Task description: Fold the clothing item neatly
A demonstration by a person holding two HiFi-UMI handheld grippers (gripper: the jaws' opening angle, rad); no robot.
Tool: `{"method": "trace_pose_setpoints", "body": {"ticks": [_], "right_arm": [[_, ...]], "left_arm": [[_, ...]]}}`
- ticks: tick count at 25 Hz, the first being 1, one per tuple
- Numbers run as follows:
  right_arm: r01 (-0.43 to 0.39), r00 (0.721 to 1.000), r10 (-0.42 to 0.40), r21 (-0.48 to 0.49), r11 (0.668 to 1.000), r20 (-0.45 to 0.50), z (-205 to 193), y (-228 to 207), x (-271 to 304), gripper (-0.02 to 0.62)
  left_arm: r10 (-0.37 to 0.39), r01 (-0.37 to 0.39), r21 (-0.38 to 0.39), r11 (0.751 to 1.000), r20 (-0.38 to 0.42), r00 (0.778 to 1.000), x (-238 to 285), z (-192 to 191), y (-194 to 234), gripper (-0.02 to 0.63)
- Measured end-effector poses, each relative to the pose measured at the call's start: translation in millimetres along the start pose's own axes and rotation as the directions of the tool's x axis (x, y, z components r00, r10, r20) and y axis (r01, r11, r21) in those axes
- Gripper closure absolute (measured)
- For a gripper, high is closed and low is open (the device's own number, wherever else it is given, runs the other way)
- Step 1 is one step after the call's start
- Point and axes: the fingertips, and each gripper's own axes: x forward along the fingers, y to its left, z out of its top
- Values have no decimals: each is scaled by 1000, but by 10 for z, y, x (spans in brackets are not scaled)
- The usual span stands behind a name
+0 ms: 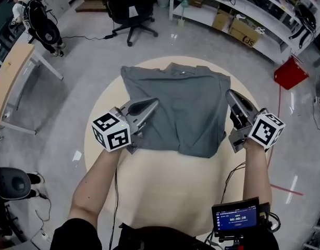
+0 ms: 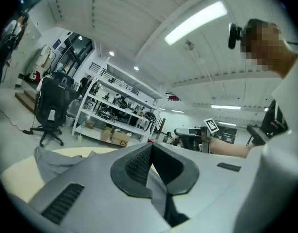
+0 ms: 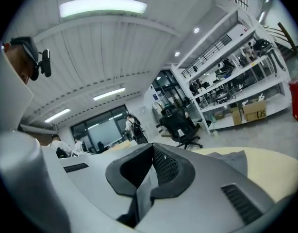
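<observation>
The fold is barely under way. On the round table (image 1: pixel 165 191) the grey T-shirt (image 1: pixel 186 108) lies face up and mostly flat. Its near hem is toward the person and its collar (image 1: pixel 180 71) is at the far side. The sleeves do not stick out, so they may already be tucked in, though the head view does not settle that. No clean crosswise fold shows yet. My judgement is that bringing one end over the other and squaring the edges are both left to do.

The left gripper (image 1: pixel 156 104) is over the shirt's left side and the right gripper (image 1: pixel 229 94) is at its right edge, both pointing away from the person and roughly level. In each gripper view the dark pads (image 2: pixel 137 166) are pressed together, and a thin grey strip that looks like the shirt's cloth is nipped between them — the same shows at the right pads (image 3: pixel 166 166). So each side of the shirt seems to be held in a pinch while the rest of the garment drapes below and beyond the fingers onto the tabletop.
</observation>
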Motion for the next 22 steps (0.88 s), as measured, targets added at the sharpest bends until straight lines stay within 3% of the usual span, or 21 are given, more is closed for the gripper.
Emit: {"method": "trace_pose_setpoints", "body": {"ticks": [4,11,15,18,22], "right_arm": [[15,1000,-17,-93,996,-18,136,536,-308,586],[29,999,-40,-283,959,-33,8,1260,-797,588],[92,996,-91,-323,942,16,-118,1536,-1093,586],[152,987,-132,-280,948,89,-210,1781,-1366,587],[207,977,-181,-302,931,111,-490,2399,-1704,586]], "left_arm": [[-10,10,24,1000,5,1000,-299,230,-608,606],[109,-111,94,989,27,994,-967,273,-1312,606],[131,-137,115,984,62,989,-1315,326,-1582,606],[141,-149,130,980,65,988,-1578,342,-1758,606],[106,-117,184,976,70,992,-2034,283,-2064,606]]}}
